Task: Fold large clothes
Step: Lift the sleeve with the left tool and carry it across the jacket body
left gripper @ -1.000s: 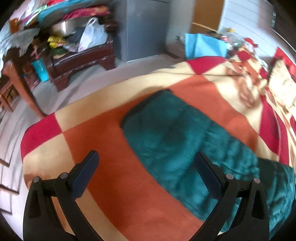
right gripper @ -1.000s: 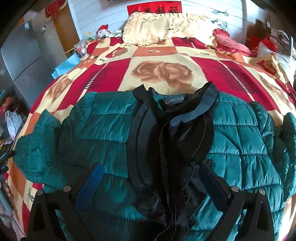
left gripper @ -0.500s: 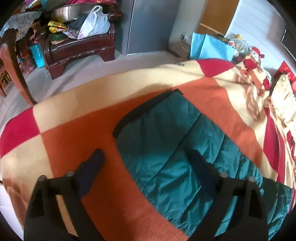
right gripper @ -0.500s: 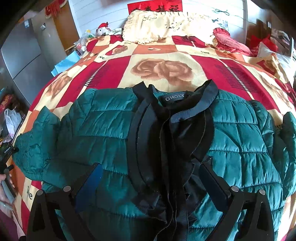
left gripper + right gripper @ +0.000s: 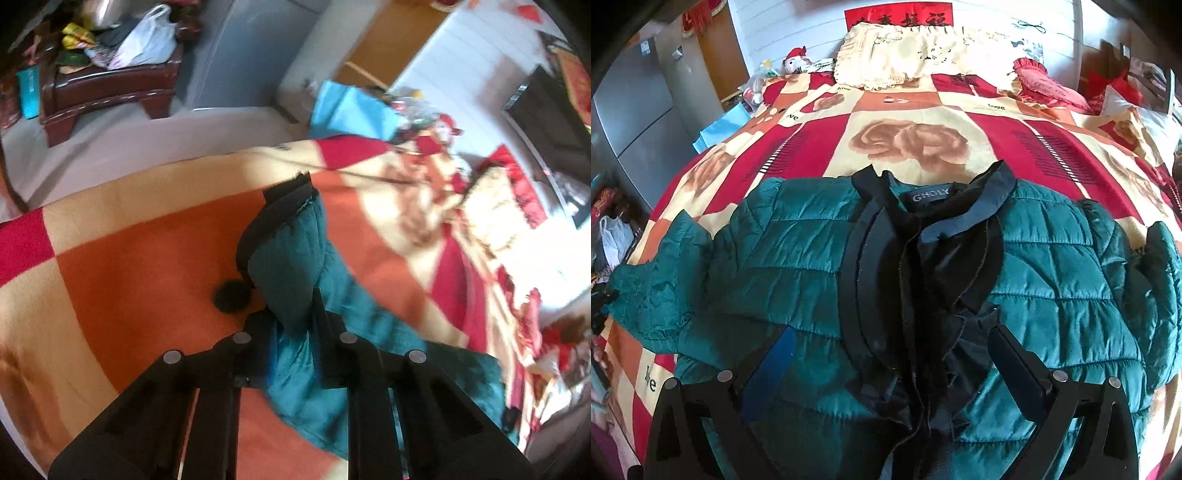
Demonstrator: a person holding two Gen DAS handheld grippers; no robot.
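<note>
Jacket [image 5: 798,266] sleeve [image 5: 291,266] is pinched in left claw [image 5: 291,332]; right claw [image 5: 890,354] hovers spread wide.

The left tool [image 5: 291,325] has closed on the jacket's green sleeve [image 5: 295,266], bunching it up off the bed.

Home bedroom: bed [image 5: 908,122], pillows [image 5: 923,55], fridge [image 5: 635,107].

The left wrist camera is looking closely down along the jacket sleeve [image 5: 295,258], facing away toward the fridge. The right wrist camera is looking over the jacket front toward the pillow; both are sharing that sleeve [image 5: 657,280].
</note>
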